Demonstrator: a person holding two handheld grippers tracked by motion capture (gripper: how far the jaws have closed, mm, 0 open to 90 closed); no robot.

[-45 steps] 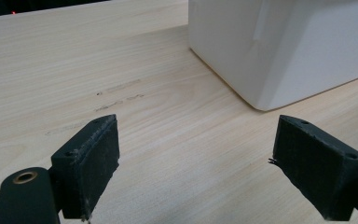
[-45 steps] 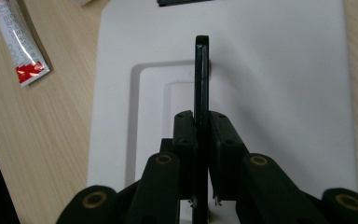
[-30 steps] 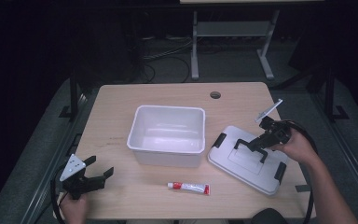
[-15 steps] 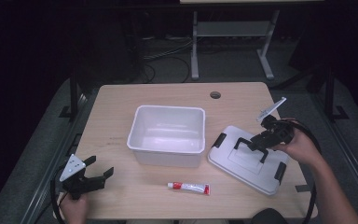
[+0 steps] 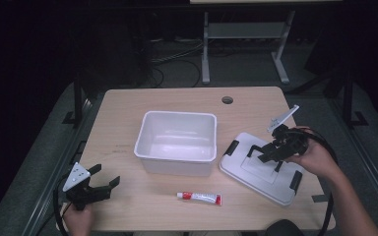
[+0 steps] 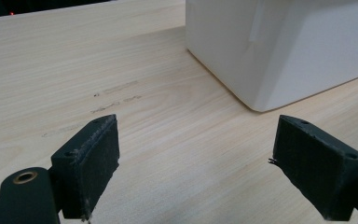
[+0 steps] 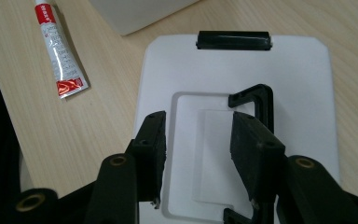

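The right tongs (image 7: 198, 149) hover above the white lid (image 7: 307, 93), jaws just opening with nothing between them (its black handle (image 7: 256, 100) just beside one jaw). The left tongs (image 6: 196, 163) gape over bare counter (image 6: 51, 70), white bin (image 6: 284, 42) ahead.

Bright even overhead light on the table (image 5: 128, 113), dark surroundings, perhaps slightly soft focus.

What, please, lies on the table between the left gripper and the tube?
Nothing: in the high view, bare table separates the left gripper from the tube.
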